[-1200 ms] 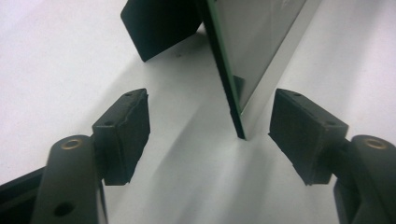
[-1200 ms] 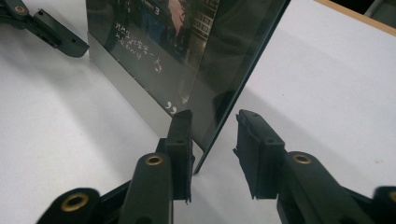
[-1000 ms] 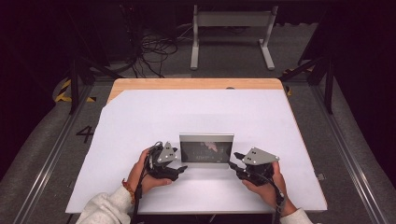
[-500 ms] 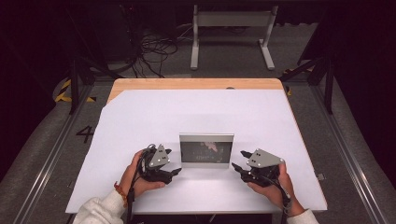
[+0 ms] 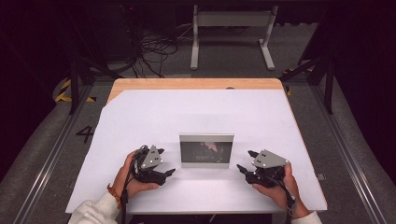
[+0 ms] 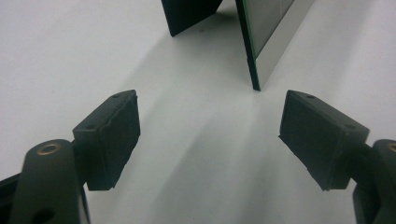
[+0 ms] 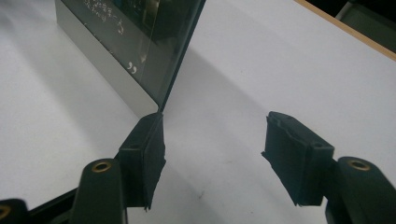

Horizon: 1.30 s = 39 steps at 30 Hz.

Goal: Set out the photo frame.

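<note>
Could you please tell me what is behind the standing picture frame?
A dark prop leg stands behind the picture frame, on the white table cover. The frame's back panel is hidden.

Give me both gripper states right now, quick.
Left gripper: open, holding nothing, picture frame ahead of its jaws.
Right gripper: open, holding nothing, one pad near the frame's corner.

Picture frame [image 6: 264, 32] cut off by top edge, its photo too dark to read

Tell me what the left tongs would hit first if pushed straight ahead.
Probably the near edge of the picture frame: it stands just ahead of the open left tongs, slightly toward one side, with bare white table between.
</note>
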Motion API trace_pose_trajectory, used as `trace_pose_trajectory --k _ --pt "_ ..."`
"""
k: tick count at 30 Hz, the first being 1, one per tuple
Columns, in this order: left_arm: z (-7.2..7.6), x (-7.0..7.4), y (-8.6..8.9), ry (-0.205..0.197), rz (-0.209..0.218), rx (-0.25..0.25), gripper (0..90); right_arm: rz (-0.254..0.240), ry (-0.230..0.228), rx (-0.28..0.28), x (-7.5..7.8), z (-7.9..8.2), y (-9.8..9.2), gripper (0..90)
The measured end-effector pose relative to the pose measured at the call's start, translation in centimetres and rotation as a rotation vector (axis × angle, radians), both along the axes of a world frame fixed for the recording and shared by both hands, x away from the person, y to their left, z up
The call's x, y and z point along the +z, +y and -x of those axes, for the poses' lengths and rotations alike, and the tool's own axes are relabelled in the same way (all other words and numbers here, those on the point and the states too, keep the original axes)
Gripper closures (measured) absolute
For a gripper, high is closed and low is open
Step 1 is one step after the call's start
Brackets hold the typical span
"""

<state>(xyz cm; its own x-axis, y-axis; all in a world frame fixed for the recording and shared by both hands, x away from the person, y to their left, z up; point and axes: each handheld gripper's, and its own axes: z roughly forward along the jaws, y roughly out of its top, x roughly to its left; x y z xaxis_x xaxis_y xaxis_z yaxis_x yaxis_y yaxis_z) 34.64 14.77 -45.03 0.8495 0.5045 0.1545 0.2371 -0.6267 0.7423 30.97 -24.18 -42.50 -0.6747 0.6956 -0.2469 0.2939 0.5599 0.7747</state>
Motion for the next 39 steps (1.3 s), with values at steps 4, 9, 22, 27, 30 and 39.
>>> trace_pose_trajectory --k 4,9,22,27,30,39 --pt "0.1 -0.1 0.4 -0.001 0.001 0.006 20.0 -0.002 0.001 -0.006 -0.1 0.1 -0.3 37.1" --pt "0.4 -0.2 1.0 -0.002 0.018 -0.004 19.0 -0.003 0.001 -0.012 -0.2 0.2 -0.7 35.8" --pt "1.1 -0.4 3.1 0.005 0.062 0.035 17.3 -0.016 0.0 -0.012 -0.7 0.5 -1.2 31.6" --pt "1.3 -0.5 3.3 0.01 0.054 0.037 16.6 -0.016 -0.001 -0.006 -0.8 0.4 -1.0 29.5" --pt "1.4 -0.5 3.2 0.015 0.059 0.031 15.9 -0.019 0.005 -0.007 -0.9 0.2 -1.0 28.4" --pt "1.2 -0.8 3.0 0.027 0.048 0.03 11.5 0.001 0.033 -0.007 -1.7 -0.2 -0.7 20.9"
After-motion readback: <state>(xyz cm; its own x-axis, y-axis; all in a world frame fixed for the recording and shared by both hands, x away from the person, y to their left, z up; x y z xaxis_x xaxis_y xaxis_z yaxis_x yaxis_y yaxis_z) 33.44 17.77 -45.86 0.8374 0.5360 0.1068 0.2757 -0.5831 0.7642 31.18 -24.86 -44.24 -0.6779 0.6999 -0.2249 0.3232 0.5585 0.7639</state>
